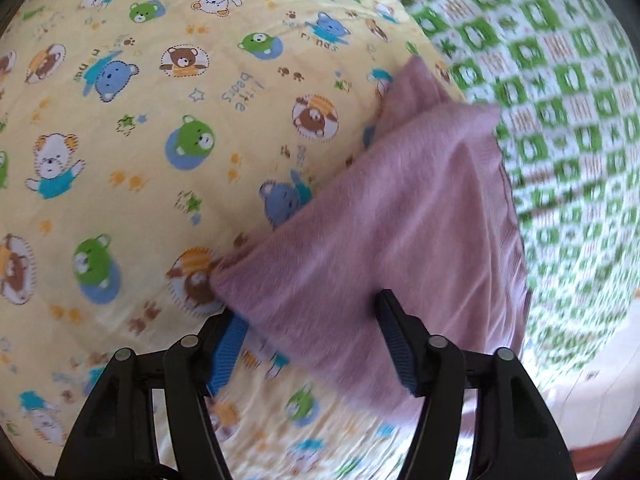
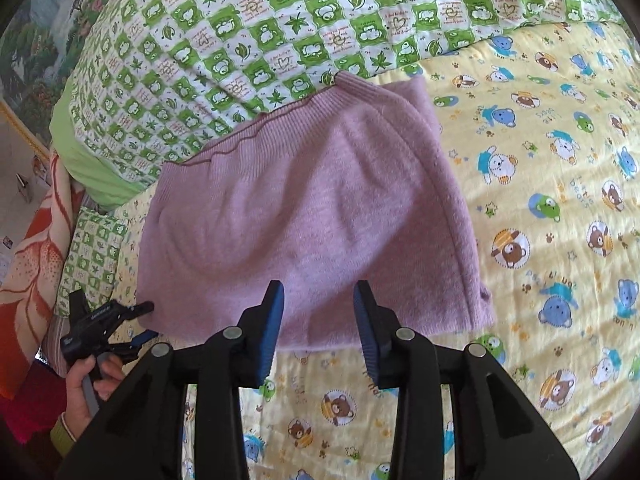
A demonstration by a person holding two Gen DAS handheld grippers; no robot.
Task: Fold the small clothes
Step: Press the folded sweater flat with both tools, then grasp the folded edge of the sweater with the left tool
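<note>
1. While the left hand-held gripper (image 1: 308,320) sits low at the near left corner of the pink knit garment (image 2: 304,216), its blue-padded fingers (image 1: 394,336) stand apart with the cloth's edge lying between them; whether they press on it I cannot tell, as that view is blurred.
2. At the far left of the right wrist view, the person's left hand (image 2: 86,384) grips the handle of that left hand-held gripper, beside a red and orange floral blanket (image 2: 28,264).
3. Lying on the yellow bear-print bed sheet (image 2: 560,200), the pink knit garment is folded into a rough rectangle, its long axis running left to right across the right wrist view.
4. Its ribbed hem faces away, up toward the green-and-white checked quilt (image 2: 280,32), and touches that quilt's edge.
5. A curved seam runs down the garment's right side to the near right corner.
6. Just in front of the garment's near edge, the right hand-held gripper (image 2: 319,300) hovers with its fingers parted, holding nothing, their tips over the pink cloth.
</note>
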